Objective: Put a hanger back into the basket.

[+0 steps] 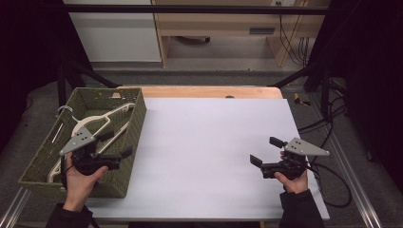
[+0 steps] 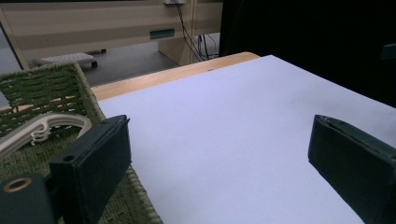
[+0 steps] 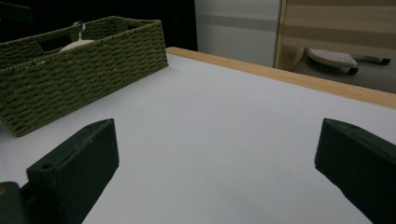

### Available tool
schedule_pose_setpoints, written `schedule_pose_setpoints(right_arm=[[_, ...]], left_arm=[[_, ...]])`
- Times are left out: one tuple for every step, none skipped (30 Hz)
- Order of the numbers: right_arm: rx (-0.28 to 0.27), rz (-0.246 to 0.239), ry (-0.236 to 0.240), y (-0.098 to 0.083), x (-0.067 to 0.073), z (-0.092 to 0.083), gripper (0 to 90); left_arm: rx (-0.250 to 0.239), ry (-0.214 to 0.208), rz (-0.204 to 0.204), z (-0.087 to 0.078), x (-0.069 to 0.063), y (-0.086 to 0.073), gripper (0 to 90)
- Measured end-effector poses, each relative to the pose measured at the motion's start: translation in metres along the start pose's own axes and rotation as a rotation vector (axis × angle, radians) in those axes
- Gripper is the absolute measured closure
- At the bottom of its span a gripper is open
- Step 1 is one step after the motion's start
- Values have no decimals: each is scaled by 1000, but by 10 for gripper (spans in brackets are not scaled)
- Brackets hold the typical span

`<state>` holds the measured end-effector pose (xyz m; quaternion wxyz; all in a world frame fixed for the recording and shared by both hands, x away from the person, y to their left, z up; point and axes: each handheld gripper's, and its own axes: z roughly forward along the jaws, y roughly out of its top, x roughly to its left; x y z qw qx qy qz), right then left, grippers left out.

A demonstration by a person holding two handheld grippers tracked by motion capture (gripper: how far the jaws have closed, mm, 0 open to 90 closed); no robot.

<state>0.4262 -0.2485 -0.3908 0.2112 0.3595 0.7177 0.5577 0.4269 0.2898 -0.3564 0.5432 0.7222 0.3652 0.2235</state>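
1. Presumably the step in hand is the stowing of hangers in the woven basket [image 1: 127,175], which stands at the left edge of the white table top [image 1: 209,152].
2. The left gripper [image 1: 114,145] is held over the basket's near right corner; its jaws stand wide apart and nothing is gripped between them.
3. The cream hangers [image 1: 102,121] are seen lying inside the basket, stacked loosely at a slant, with a metal hook [image 1: 64,110] showing near the far left rim.
4. The right gripper [image 1: 267,151] is kept low over the bare table top at the right, well apart from the basket; its jaws are likewise wide open and empty.
5. To do this step well, the left gripper should be drawn clear of the basket wall with the jaws kept spread, so that no hanger arm is snagged.
6. Whether anything else lies beneath the hangers cannot be told.
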Motion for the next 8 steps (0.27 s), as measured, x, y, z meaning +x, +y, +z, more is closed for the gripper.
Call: schedule_pose_setpoints(right_arm=[[-4, -4, 1, 0, 0, -1, 4], [-4, -3, 3, 0, 0, -2, 4], [-8, -9, 5, 1, -1, -2, 4], [-9, 0, 4, 1, -1, -2, 4], [-9, 0, 4, 1, -1, -2, 4], [-10, -2, 5, 1, 0, -3, 4], [-11, 0, 8, 1, -1, -3, 4], [-11, 0, 8, 1, -1, -3, 4]], left_arm=[[0, -6, -8, 2, -2, -4, 59], [0, -6, -8, 2, -2, -4, 58], [3, 0, -2, 3, -2, -5, 58], [8, 4, 3, 4, -3, -6, 58], [9, 6, 0, 5, -3, -6, 58], [11, 5, 1, 5, -3, -7, 61], [11, 6, 3, 5, -3, -7, 62], [5, 14, 5, 4, -4, -7, 62]])
